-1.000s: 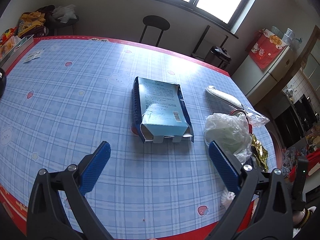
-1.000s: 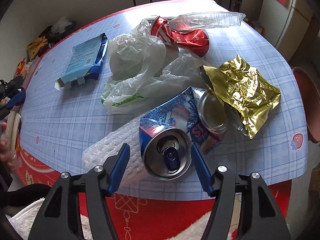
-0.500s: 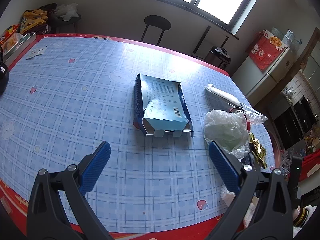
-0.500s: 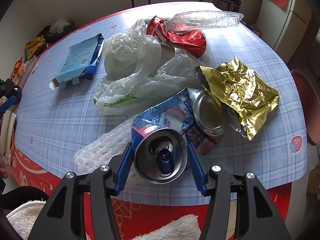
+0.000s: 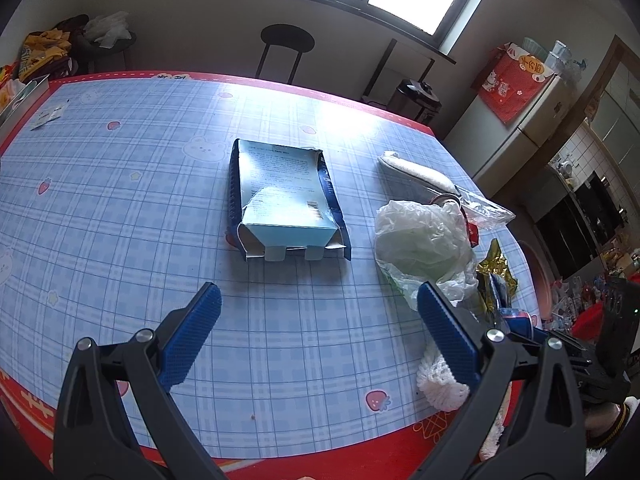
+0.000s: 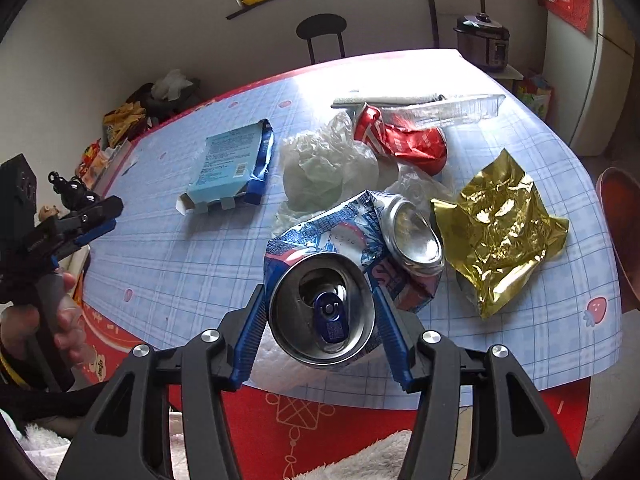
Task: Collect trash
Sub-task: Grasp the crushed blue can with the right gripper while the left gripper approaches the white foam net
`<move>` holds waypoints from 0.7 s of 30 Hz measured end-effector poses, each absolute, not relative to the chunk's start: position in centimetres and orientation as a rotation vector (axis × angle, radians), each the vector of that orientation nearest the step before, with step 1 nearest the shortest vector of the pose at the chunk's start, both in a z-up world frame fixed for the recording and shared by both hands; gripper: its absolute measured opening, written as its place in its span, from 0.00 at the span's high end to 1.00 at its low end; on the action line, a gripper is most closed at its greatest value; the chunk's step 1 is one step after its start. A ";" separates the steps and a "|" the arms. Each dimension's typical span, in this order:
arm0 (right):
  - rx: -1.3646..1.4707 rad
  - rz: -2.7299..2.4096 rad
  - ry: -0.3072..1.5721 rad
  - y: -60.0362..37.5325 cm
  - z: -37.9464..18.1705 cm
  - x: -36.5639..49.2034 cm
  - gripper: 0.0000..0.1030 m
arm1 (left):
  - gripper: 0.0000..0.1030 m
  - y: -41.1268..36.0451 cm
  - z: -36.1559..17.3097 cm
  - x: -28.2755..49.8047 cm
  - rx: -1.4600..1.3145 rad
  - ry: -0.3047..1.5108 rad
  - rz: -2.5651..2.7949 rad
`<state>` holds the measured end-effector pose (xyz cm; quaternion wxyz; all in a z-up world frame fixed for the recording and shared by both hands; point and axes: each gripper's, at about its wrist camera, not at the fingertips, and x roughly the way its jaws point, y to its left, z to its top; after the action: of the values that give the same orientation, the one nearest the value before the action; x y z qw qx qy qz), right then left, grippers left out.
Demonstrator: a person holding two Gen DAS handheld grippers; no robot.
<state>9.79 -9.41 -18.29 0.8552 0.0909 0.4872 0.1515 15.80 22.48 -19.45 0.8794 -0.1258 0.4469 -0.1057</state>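
The surface [image 5: 120,208], covered in a blue checked cloth with a red border, carries a spread of rubbish. Largest on it is a flattened blue carton [image 5: 280,200], lying alone toward the middle with its long axis running away from the left camera and its torn open flaps facing the near edge. To its right sits a crumpled clear plastic bag [image 6: 324,168], with a crushed red can [image 6: 404,142] touching its far side and a long clear plastic tray [image 6: 452,106] lying crosswise just behind that can. A crinkled gold foil wrapper [image 6: 496,232] lies flat near the right edge, just beside the cans. A white foam net sleeve [image 5: 440,384] lies at the near edge, partly hidden under the right tongs.

The task's thing at hand is a crushed blue and white can [image 6: 324,308], bent near its middle. Its opened top, pull tab showing, points straight at the right wrist camera, while its silver base [image 6: 414,236] is folded away and up to the right. So its long axis runs roughly away from the camera, kinked to the right.

The right tongs [image 6: 320,336] are clamped on this can, one blue pad pressed against each side of its top rim. The can sits at the near edge of the surface, over the foam sleeve.

The left tongs [image 5: 318,340] are spread wide apart and hold nothing, hanging over bare cloth on the near side of the carton.
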 end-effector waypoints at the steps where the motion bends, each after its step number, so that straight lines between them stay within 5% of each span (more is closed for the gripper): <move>1: 0.189 0.327 1.000 -9.5 -17.5 9.7 0.48 | 0.06 22.1 -19.5 15.8 -0.261 0.937 -0.228; 16: 0.118 0.273 0.773 -15.0 -8.9 8.2 0.48 | 0.08 12.2 -23.9 14.8 -0.346 1.158 -0.500; 21: 0.122 0.268 0.760 -17.8 -8.5 7.9 0.48 | 0.19 9.1 -26.9 14.6 -0.433 1.281 -0.516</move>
<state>7.88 -17.77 -8.46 0.9182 0.0592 0.3695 0.1301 14.65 9.13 -26.89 0.7495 -0.1981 0.5859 -0.2361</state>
